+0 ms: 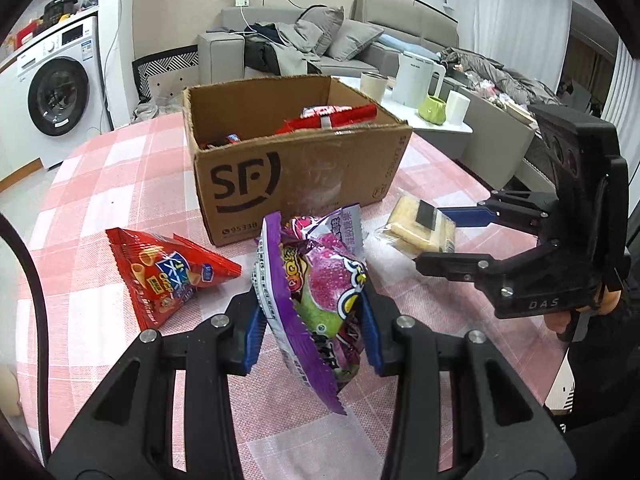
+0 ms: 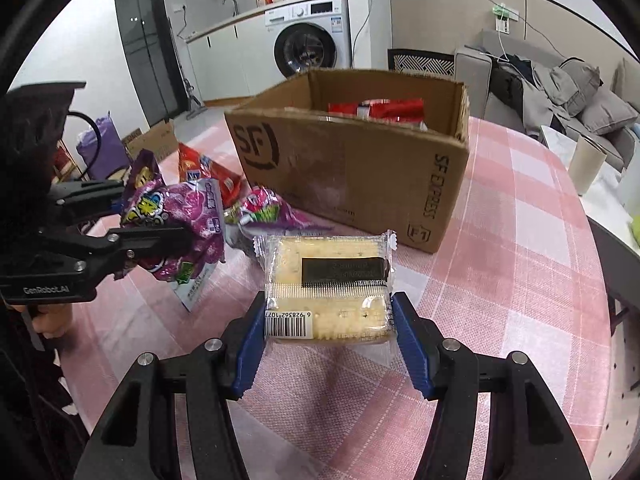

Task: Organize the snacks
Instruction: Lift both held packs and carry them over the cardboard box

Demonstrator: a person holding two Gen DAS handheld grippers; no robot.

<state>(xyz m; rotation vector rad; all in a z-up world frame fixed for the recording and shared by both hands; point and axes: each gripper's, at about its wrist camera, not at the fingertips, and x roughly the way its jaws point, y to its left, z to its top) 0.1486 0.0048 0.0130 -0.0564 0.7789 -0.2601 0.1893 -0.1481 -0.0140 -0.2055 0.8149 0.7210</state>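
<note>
Pink-checked bench [image 1: 120, 168], sofa behind; your left gripper [image 1: 312, 320] has its jaws clamped on a purple candy bag [image 1: 316, 280], your right gripper [image 2: 328, 340] grips a cracker pack [image 2: 328, 280], both held just before the cardboard box [image 1: 296, 168]; box holds red packets [image 1: 340, 114]; next, carry both over its rim; red triangular pack [image 1: 168, 272] waits near your bench edge.

Left tool [image 1: 316, 328] and right tool [image 2: 332, 344]: black linkage arms with silver screw heads, ending in blue ribbed fingers [image 2: 250, 344]. The right tool's housing is lettered "DAS"; the left tool's is lettered "GenRobot.AI". A black cable loops behind the left tool.
</note>
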